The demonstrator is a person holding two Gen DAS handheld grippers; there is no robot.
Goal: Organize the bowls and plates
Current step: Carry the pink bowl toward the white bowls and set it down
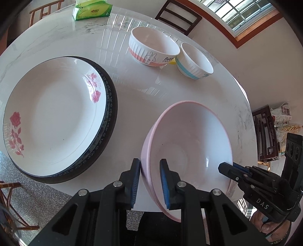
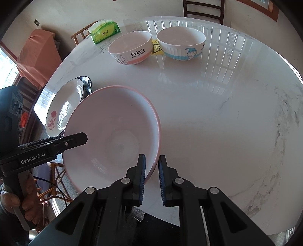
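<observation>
Striped bowls (image 1: 154, 47) beyond stacked plates (image 1: 55, 115)

Count from my grippers: 3 bowls – 1 big pink bowl (image 1: 189, 143), 1 rabbit bowl (image 1: 151, 47), 1 blue-striped bowl (image 1: 195, 62). Plates: 1 rose plate (image 1: 53, 115) atop a dark-rimmed plate (image 1: 111, 106); stack may hold more, can't tell. 1 green tissue pack (image 1: 90, 9). 1 table (image 1: 144, 90).

big bowl (image 1: 189, 136): pink | top plate (image 1: 53, 117): white, pink roses | rabbit bowl (image 1: 151, 47): white, orange band | ribbed bowl (image 1: 195, 62): blue band | tissue pack (image 1: 90, 9): green
</observation>
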